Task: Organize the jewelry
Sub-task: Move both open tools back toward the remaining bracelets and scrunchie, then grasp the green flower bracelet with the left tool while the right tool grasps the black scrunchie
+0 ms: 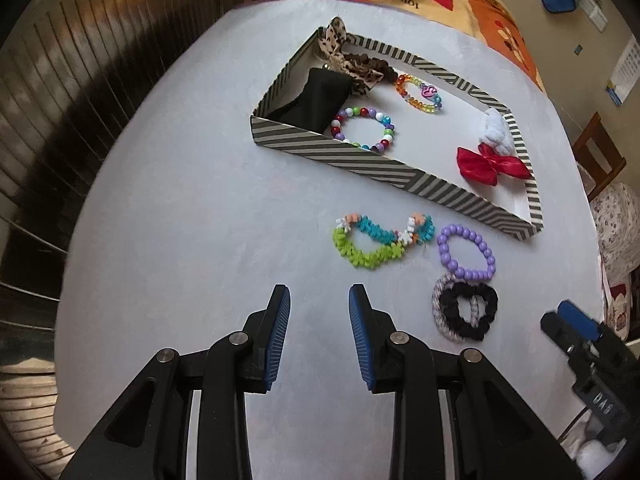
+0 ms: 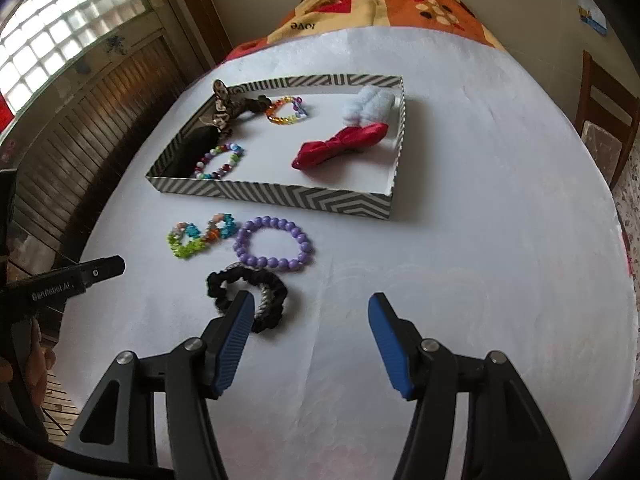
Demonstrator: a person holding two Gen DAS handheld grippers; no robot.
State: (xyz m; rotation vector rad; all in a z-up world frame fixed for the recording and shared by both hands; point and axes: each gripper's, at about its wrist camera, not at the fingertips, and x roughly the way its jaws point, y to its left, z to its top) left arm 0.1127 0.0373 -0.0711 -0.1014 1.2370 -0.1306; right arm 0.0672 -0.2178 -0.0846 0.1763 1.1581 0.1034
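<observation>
Striped tray (image 2: 280, 196) sitting on white surface (image 2: 460, 260), holding two bead bracelets, red bow (image 2: 340, 146), white scrunchie, leopard scrunchie, black pouch. Lying just outside its near wall: green-teal bracelet (image 1: 376, 240), purple bead bracelet (image 2: 274, 244), black scrunchie (image 2: 244, 286) overlapping a grey one. Left gripper (image 1: 319, 296) hovering, fingers apart, empty. Right gripper (image 2: 311, 306) fingers spread wide, empty, left one beside black scrunchie.

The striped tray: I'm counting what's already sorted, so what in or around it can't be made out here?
- Black pouch: in the right wrist view the striped tray wall hides most of it.
- Leopard-print bow: covers a dark scrunchie behind it in both views.
- Grey scrunchie: lies under the black scrunchie, mostly covered.
- Right tongs: cut off at the left wrist view's edge.
</observation>
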